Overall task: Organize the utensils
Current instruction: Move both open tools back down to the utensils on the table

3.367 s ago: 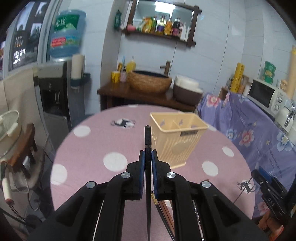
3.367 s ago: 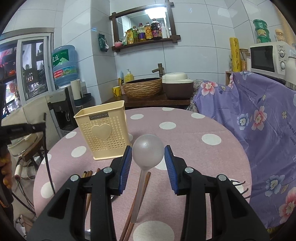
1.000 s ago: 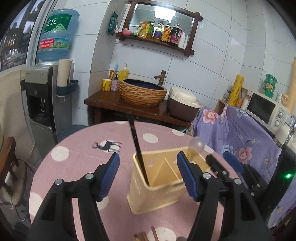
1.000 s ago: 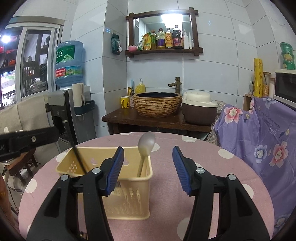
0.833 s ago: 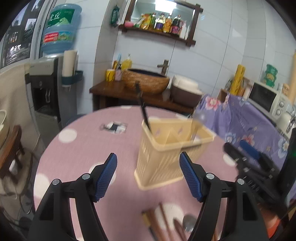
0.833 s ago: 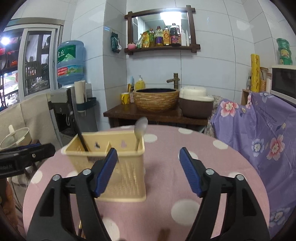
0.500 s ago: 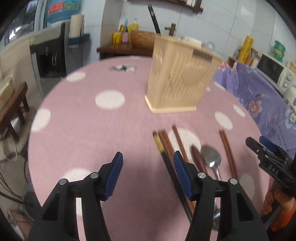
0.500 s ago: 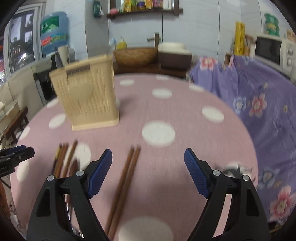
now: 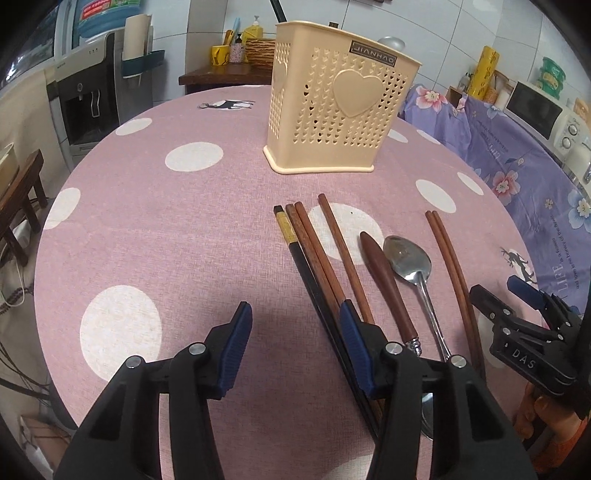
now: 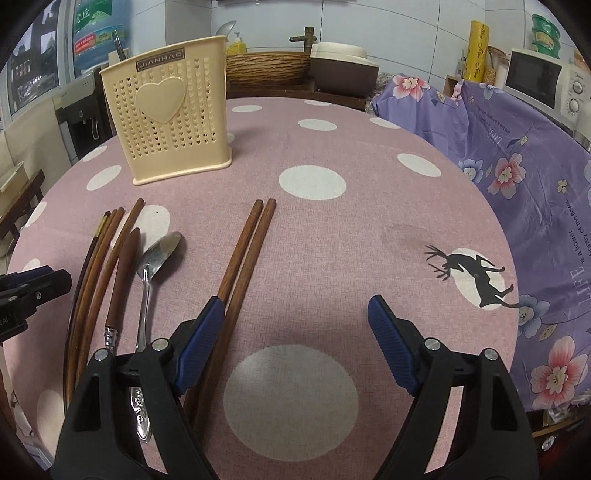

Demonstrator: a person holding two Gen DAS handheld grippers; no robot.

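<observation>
A cream utensil holder (image 9: 334, 110) stands upright on the pink dotted table (image 9: 166, 240), also in the right wrist view (image 10: 173, 110). A black chopstick (image 9: 279, 11) and a spoon (image 10: 226, 27) stick out of its top. On the table lie a black chopstick (image 9: 306, 269), several brown chopsticks (image 9: 317, 254), a wooden-handled utensil (image 9: 384, 280), a metal spoon (image 9: 410, 258) and a brown chopstick pair (image 10: 245, 254). My left gripper (image 9: 295, 317) is open and empty, low over the table left of the chopsticks. My right gripper (image 10: 295, 314) is open and empty, its left finger by the chopstick pair.
A purple flowered cloth (image 10: 517, 155) covers furniture to the right of the table. A water dispenser (image 9: 92, 92) and a wooden stool (image 9: 22, 192) stand left of it. A side table with a woven basin (image 10: 267, 68) stands behind. The right gripper shows in the left wrist view (image 9: 524, 325).
Both grippers carried a chopstick and a spoon to the holder, left them in it, then came back down low over the loose utensils at the table's near side, both open.
</observation>
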